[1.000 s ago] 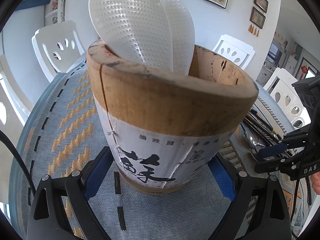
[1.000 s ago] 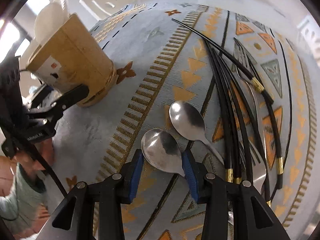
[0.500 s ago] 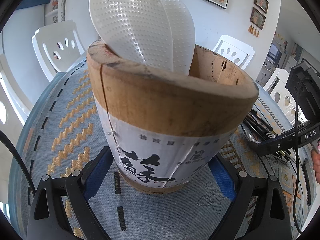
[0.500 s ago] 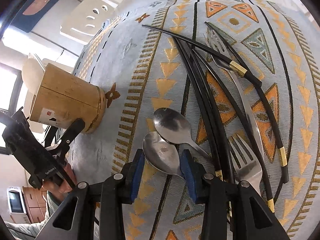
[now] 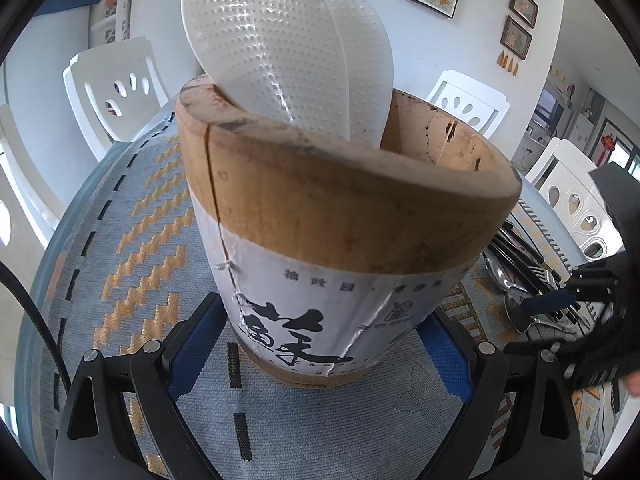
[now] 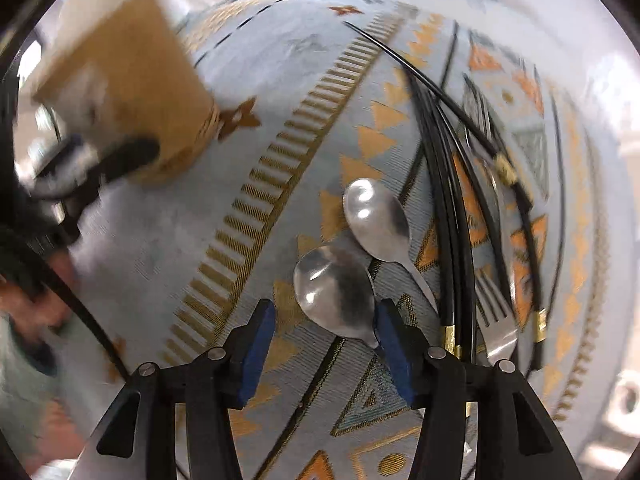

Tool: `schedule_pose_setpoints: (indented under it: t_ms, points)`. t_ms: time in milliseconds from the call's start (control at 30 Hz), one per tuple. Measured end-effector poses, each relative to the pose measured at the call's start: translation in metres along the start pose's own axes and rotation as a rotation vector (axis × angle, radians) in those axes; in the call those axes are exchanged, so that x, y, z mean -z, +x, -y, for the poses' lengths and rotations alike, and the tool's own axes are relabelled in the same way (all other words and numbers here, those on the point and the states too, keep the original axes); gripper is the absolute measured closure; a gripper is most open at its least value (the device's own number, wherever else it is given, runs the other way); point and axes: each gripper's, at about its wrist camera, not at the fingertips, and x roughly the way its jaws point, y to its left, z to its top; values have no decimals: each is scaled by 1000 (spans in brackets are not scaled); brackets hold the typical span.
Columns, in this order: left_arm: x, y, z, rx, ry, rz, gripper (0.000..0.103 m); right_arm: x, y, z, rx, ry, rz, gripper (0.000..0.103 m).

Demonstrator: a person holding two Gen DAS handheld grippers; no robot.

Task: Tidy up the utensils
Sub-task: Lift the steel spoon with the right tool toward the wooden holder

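Observation:
A bamboo utensil holder point(image 5: 340, 208) with a printed paper label stands on the tablecloth, two white dimpled rice paddles point(image 5: 260, 48) in it. My left gripper point(image 5: 324, 308) has its blue pads against the holder's base; its jaws have just been opening slightly. My right gripper point(image 6: 324, 312) points down over a steel spoon point(image 6: 332, 296) lying on the cloth. Its jaws have just been opening: the right pad touches the spoon's neck, the left pad stands clear. A second spoon point(image 6: 376, 220) lies just beyond. The holder point(image 6: 132, 88) shows blurred at upper left.
Several black chopsticks point(image 6: 448, 208) with gold bands and a fork point(image 6: 496, 332) lie to the right of the spoons. The patterned blue and gold tablecloth point(image 5: 120, 240) covers a round table. White chairs point(image 5: 116, 84) stand around it. A person's hand shows blurred at the lower left.
The right gripper's jaws have spread away from the spoon's bowl, and its view has swung, now blurred. In the left wrist view the holder stays put while the right gripper has dropped lower.

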Motion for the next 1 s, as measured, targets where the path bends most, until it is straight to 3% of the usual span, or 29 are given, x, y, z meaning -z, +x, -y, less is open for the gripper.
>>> schedule_pose_setpoints:
  t_ms: [100,233,433,500,633,700,800,1000]
  points:
    - [0,0,-1,5,-5,-1,9,6,-2,-12,55,-30,55,53]
    - [-1,1,-1,4,-5,-3,8,4,-4,-4,4,17,70,66]
    - [0,1,-3,5,-7,-6,8,-14,-7,24,-62,106,63,69]
    - [-1,1,-2,3,-6,-6,8,-19,-6,41,-138,172,42,69]
    - [-1,1,-3,4,-8,-8,8,-22,5,78,-374,357,-3,69]
    - [-1,1,-3,4,-8,-8,8,-20,7,87,-427,412,1,69]
    - [-1,1,-3,5,-8,-8,8,-17,-3,89,-470,419,56,69]
    - [-1,1,-3,1,-6,-8,8,-20,-40,80,-524,355,264,69]
